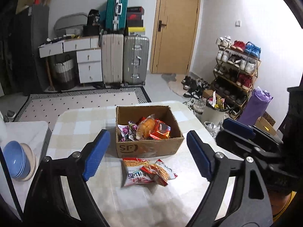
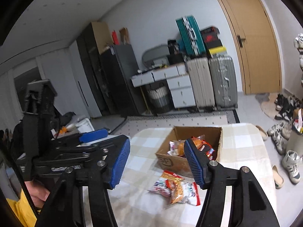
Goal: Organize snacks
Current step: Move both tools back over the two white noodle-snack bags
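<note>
Snack packets [image 1: 147, 171] [image 2: 178, 188], two and overlapping, are located on the checked tablecloth [image 1: 79, 130] [image 2: 244, 151], just in front of the cardboard box [image 1: 149, 147] [image 2: 170, 160]. Further wrapped snacks [image 1: 149, 128] [image 2: 189, 146] are contained inside the box. Both the left gripper [image 1: 147, 157] and the right gripper [image 2: 158, 163] are held above the table with jaws spread wide; nothing is gripped.

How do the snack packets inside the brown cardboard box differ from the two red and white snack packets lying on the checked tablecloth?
The packets in the brown cardboard box are piled up, in several colours: orange, red, purple. The two red and white packets lie flat on the checked tablecloth, in front of the box and outside it, one overlapping the other. Both groups are sealed snack packets, and neither open gripper touches them.
</note>
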`<state>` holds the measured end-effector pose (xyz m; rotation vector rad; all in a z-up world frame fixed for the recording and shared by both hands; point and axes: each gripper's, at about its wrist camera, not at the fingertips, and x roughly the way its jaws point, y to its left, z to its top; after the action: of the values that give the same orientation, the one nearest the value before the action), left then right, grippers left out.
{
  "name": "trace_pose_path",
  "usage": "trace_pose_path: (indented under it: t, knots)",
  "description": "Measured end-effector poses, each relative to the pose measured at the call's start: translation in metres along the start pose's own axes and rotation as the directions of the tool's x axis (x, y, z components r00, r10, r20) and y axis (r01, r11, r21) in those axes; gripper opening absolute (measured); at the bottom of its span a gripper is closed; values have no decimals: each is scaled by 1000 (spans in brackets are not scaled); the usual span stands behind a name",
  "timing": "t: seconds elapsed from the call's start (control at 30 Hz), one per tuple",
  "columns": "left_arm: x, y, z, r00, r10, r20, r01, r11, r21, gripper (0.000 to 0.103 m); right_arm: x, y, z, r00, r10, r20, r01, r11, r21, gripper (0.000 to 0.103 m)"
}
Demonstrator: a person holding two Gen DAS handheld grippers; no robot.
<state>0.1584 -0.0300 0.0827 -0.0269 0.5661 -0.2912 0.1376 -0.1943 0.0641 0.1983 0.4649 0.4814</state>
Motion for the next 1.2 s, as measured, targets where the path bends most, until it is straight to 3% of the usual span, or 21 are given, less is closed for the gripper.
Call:
trace_pose_path:
  t: [0.1, 0.2, 0.3, 0.57, 0.73, 0.97, 1.2]
  knots:
    - [-33, -9, -12, 999, 5, 32, -5, 1000, 0, 84, -30, 14, -13, 999, -5, 52, 6, 1000, -10, 73]
    - [-57, -15, -24, 999, -4, 46, 5, 1000, -9, 89, -55, 26, -30, 996, 5, 93, -4, 1000, -4, 76]
    - [-81, -18, -40, 998, 1, 67, 0, 1000, -28, 102, -73, 29, -43, 994, 24, 111, -27, 999, 26, 85]
    - [-117, -17, -85, 994, 17, 105, -12, 999, -46, 102, -95, 38, -85, 992, -9, 126, 11, 1000, -16, 94]
    - [-114, -5, -123, 986, 86, 141, -81, 996, -40, 102, -93, 35, -112, 994, 5, 111, 1, 999, -49, 98]
    - [-86, 12, -171, 995, 101, 18, -100, 993, -66, 102, -77, 35, -139, 999, 2, 49, 1, 999, -52, 98]
    - [-53, 16, -178, 996, 74, -48, -78, 993, -92, 102, -59, 30, -146, 1000, -1, 5, 1, 1000, -27, 98]
